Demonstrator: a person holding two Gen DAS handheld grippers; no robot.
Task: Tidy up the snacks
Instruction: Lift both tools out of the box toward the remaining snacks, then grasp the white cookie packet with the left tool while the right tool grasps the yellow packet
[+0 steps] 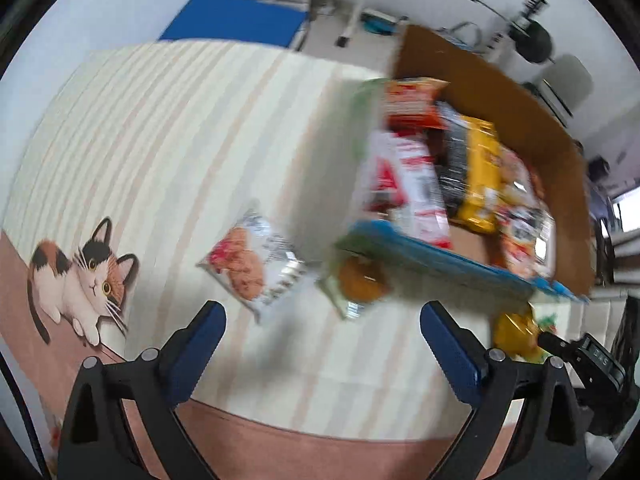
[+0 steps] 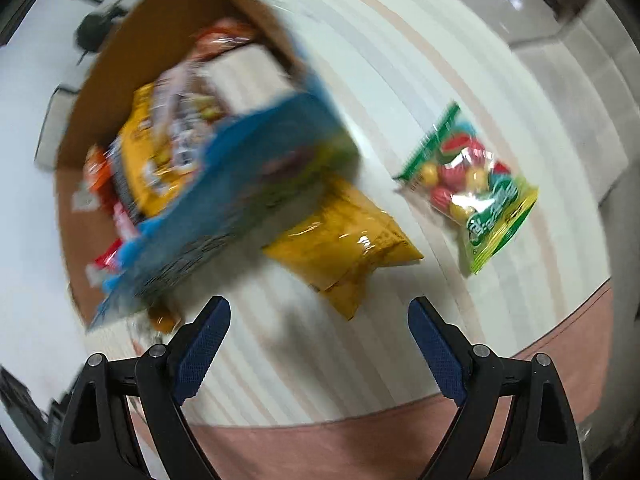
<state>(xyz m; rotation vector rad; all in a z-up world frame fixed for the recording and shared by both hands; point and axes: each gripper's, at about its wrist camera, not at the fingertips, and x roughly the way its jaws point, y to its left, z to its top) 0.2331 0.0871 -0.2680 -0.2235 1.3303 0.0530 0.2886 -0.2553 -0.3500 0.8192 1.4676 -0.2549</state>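
- Snack packets lying loose on striped cloth (image 1: 168,128): white crinkly pouch (image 1: 256,258) mid-frame in left view, above and between left gripper (image 1: 322,350) fingers, long axis slanting toward lower right.
- Sitting in right view: glossy yellow bag (image 2: 348,240) just above right gripper (image 2: 320,346), candy bag (image 2: 472,188) farther toward upper right.
- Standing wide apart on both grippers, jaws gripping nothing.
- Filling cardboard box (image 1: 500,92) at upper right of left view, more packets, blurred.
- Judging: left nearer pouch, right nearer yellow bag.
- Decorating cloth at left edge, printed cat (image 1: 80,280).

Striped mat (image 2: 400,60) — box (image 2: 248,168), yellow bag (image 2: 348,240), candy bag (image 2: 476,188).
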